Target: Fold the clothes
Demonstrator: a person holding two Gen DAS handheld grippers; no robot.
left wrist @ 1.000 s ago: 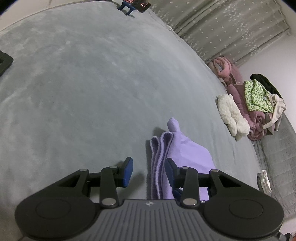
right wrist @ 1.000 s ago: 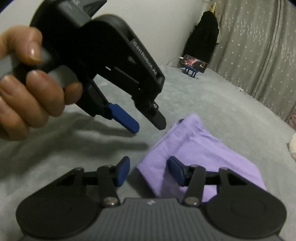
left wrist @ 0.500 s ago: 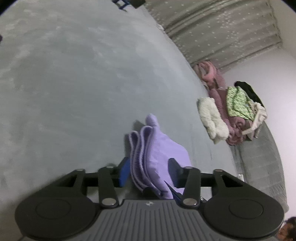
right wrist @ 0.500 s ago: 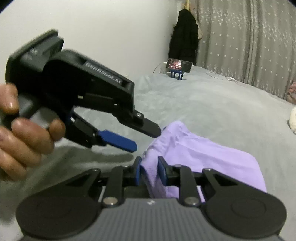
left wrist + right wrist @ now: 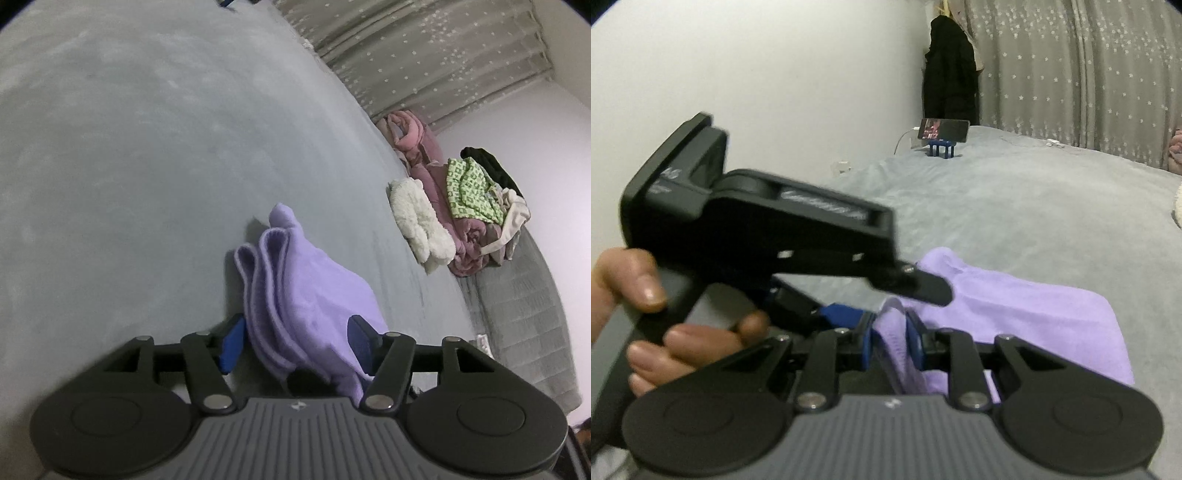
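Right hand-held gripper (image 5: 889,341) pinches the folded lavender garment's (image 5: 1015,314) near edge on the bed (image 5: 1015,206); left hand-held gripper (image 5: 293,341) is opening around it: lift evenly, keeping layers aligned

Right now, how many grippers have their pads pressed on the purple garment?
1. The right gripper is shut on the purple garment's near edge. The left gripper straddles the same folded stack, but its jaws are opening and its pads stand off the cloth.

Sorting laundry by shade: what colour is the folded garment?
Lilac garment; clearest in left wrist view.
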